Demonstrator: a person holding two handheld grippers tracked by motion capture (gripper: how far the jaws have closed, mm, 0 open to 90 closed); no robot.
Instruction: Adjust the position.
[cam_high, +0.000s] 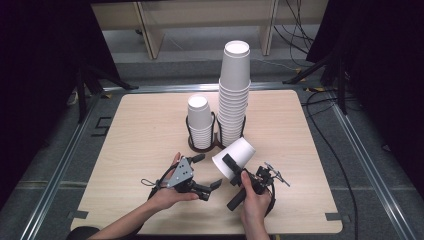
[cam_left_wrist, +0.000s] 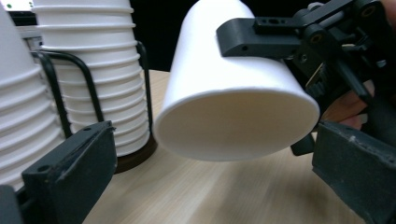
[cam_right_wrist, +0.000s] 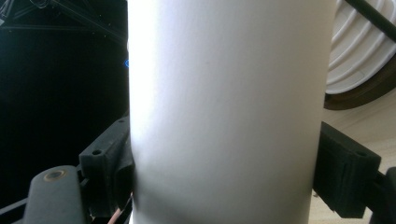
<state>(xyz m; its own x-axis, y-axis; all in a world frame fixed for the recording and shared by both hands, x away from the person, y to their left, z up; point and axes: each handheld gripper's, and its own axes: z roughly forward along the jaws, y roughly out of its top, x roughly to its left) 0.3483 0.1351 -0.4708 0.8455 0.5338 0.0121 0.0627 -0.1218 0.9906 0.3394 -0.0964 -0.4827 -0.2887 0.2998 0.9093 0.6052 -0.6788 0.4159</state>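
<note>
Right claw clamps tilted cup (mouth toward left claw).

Right gripper clamps a white paper cup, tilted, mouth toward the left gripper, whose jaws stand apart just left of it. Beyond, a black wire cup holder on the wooden table carries a short stack and a tall stack.
</note>
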